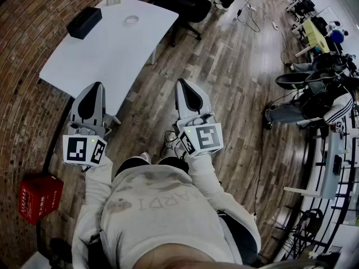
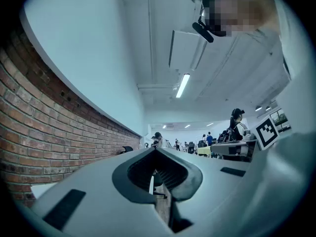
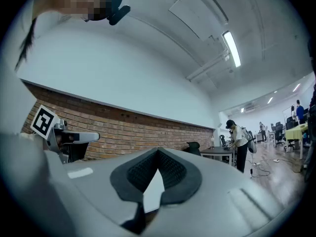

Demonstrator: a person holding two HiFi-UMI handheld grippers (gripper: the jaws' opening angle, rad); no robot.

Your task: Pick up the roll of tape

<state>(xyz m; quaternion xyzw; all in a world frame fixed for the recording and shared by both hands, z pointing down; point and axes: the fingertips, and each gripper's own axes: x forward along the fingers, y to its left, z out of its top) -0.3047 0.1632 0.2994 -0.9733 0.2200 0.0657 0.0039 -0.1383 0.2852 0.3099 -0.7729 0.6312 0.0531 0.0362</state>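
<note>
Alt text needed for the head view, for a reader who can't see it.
A person holds a left gripper and a right gripper, both empty, above a wood floor near a white table. A roll of tape lies at the table's far end, apart from a black box.

Left gripper (image 2: pixel 157 154) cam: I see the jaws closed tip to tip, nothing between the pads. The view tilts slightly up. Brick wall (image 2: pixel 44 142) runs along the left under a white upper wall. One lit ceiling light (image 2: pixel 182 85) overhead. Far back there's a group of people, and a person in a dark cap (image 2: pixel 238 125) stands nearer. A marker cube (image 2: pixel 267 131) sits at the right edge.
</note>
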